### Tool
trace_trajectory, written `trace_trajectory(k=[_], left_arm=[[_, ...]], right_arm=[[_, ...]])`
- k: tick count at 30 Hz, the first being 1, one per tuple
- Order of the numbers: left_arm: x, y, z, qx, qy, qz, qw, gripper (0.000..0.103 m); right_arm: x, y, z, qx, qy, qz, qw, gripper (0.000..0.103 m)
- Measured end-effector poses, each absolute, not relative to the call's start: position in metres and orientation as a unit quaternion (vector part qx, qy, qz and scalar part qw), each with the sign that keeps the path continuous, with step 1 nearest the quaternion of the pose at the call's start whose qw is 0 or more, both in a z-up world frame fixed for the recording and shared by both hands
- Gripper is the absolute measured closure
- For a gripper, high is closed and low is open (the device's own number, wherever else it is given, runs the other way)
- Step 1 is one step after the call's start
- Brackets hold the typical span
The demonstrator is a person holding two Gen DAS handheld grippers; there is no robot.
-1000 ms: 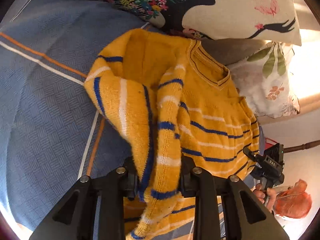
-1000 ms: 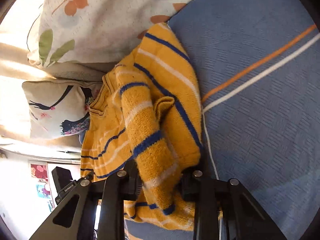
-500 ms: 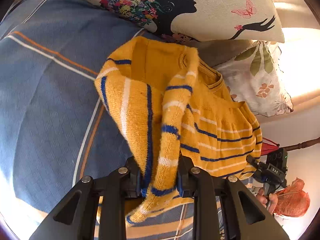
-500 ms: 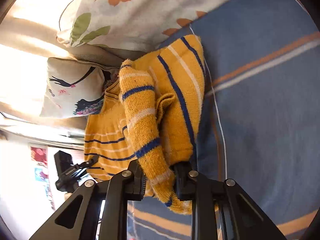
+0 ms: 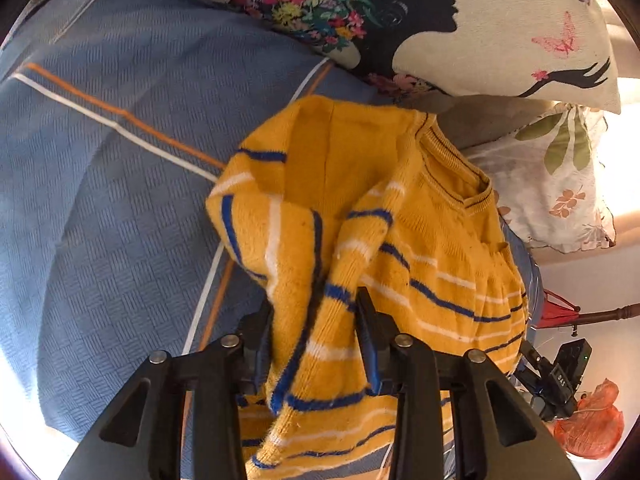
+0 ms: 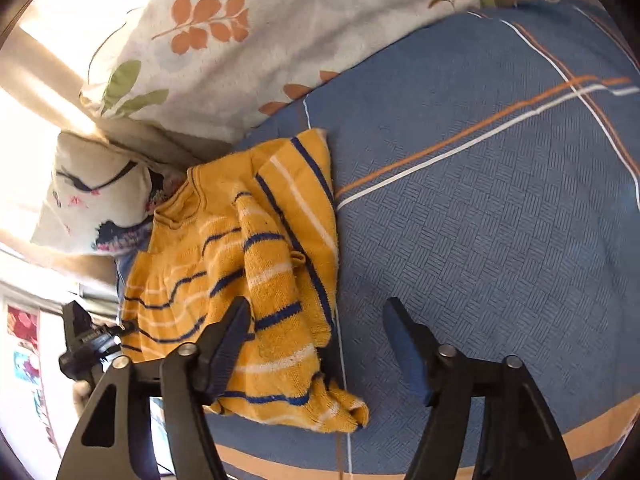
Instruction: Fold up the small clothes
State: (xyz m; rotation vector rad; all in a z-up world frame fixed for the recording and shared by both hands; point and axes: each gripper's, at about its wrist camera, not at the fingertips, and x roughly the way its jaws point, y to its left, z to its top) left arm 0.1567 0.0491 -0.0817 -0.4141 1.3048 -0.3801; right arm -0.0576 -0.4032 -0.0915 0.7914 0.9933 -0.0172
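Left wrist view: the left gripper (image 5: 316, 320) has its jaws easing apart, pads against a bunched fold of the yellow striped sweater (image 5: 400, 248) on the blue bedspread (image 5: 120, 200).

Right wrist view: the right gripper (image 6: 316, 336) is opening wide, grasping nothing; the sweater lies beneath its left finger.

Bedspread (image 6: 500, 220): blue woven cover crossed by orange and white stripes.
Silhouette pillow (image 5: 460, 28): cream, black profile with flowers and butterflies, at the far edge.
Leaf pillow (image 6: 260, 40): white with orange and green leaves, beside it.
Orange bag (image 5: 592, 424): crumpled, near right, off the bed.
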Motion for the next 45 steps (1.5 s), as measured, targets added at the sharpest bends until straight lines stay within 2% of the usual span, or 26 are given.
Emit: trace_trajectory(k=[3, 5, 7, 8, 9, 10, 15, 17, 18, 21, 22, 25, 28, 32, 35, 38, 45], left_arm=[[0.151, 0.063, -0.079, -0.204, 0.591, -0.177, 0.761, 0.069], [0.144, 0.075, -0.073, -0.209, 0.581, -0.172, 0.768, 0.069], [0.135, 0.086, -0.067, -0.21, 0.57, -0.16, 0.778, 0.068], [0.129, 0.091, -0.063, -0.209, 0.566, -0.153, 0.782, 0.067], [0.123, 0.095, -0.06, -0.21, 0.562, -0.146, 0.787, 0.066], [0.117, 0.098, -0.056, -0.211, 0.559, -0.139, 0.79, 0.064], [0.09, 0.1, -0.041, -0.216, 0.553, -0.128, 0.794, 0.064], [0.079, 0.099, -0.035, -0.218, 0.55, -0.129, 0.796, 0.064], [0.073, 0.099, -0.032, -0.218, 0.548, -0.13, 0.797, 0.064], [0.06, 0.09, -0.027, -0.211, 0.543, -0.132, 0.802, 0.061], [0.058, 0.086, -0.028, -0.208, 0.543, -0.133, 0.803, 0.06], [0.051, 0.071, -0.033, -0.205, 0.557, -0.128, 0.794, 0.06], [0.041, 0.057, -0.028, -0.184, 0.556, -0.129, 0.8, 0.06], [0.034, 0.038, -0.02, -0.145, 0.544, -0.127, 0.817, 0.052], [0.033, 0.029, -0.022, -0.127, 0.54, -0.105, 0.825, 0.052], [0.034, 0.034, -0.026, -0.143, 0.537, -0.09, 0.826, 0.052], [0.052, 0.061, -0.033, -0.136, 0.537, -0.089, 0.828, 0.052]], right_arm=[[-0.056, -0.393, -0.109, 0.376, 0.487, 0.021, 0.788, 0.027], [-0.056, -0.384, -0.113, 0.367, 0.453, 0.03, 0.812, 0.021], [-0.049, -0.372, -0.114, 0.354, 0.452, 0.037, 0.818, 0.02], [-0.045, -0.364, -0.113, 0.347, 0.453, 0.046, 0.82, 0.027], [-0.041, -0.357, -0.115, 0.348, 0.456, 0.065, 0.816, 0.041], [-0.034, -0.351, -0.122, 0.366, 0.467, 0.092, 0.8, 0.074], [-0.043, -0.366, -0.124, 0.435, 0.452, 0.113, 0.771, 0.082], [-0.055, -0.377, -0.117, 0.443, 0.444, 0.118, 0.77, 0.09], [-0.061, -0.38, -0.113, 0.441, 0.444, 0.119, 0.771, 0.091], [-0.069, -0.385, -0.115, 0.41, 0.46, 0.103, 0.781, 0.09], [-0.066, -0.385, -0.119, 0.396, 0.469, 0.096, 0.784, 0.086], [-0.065, -0.386, -0.12, 0.359, 0.477, 0.043, 0.801, 0.058], [-0.081, -0.385, -0.099, 0.33, 0.439, 0.017, 0.835, 0.057], [-0.103, -0.385, -0.071, 0.295, 0.401, -0.018, 0.867, 0.056], [-0.111, -0.378, -0.056, 0.278, 0.38, -0.007, 0.882, 0.054], [-0.108, -0.355, -0.049, 0.239, 0.388, 0.024, 0.89, 0.05], [-0.078, -0.301, -0.034, 0.18, 0.41, 0.072, 0.891, 0.049]])
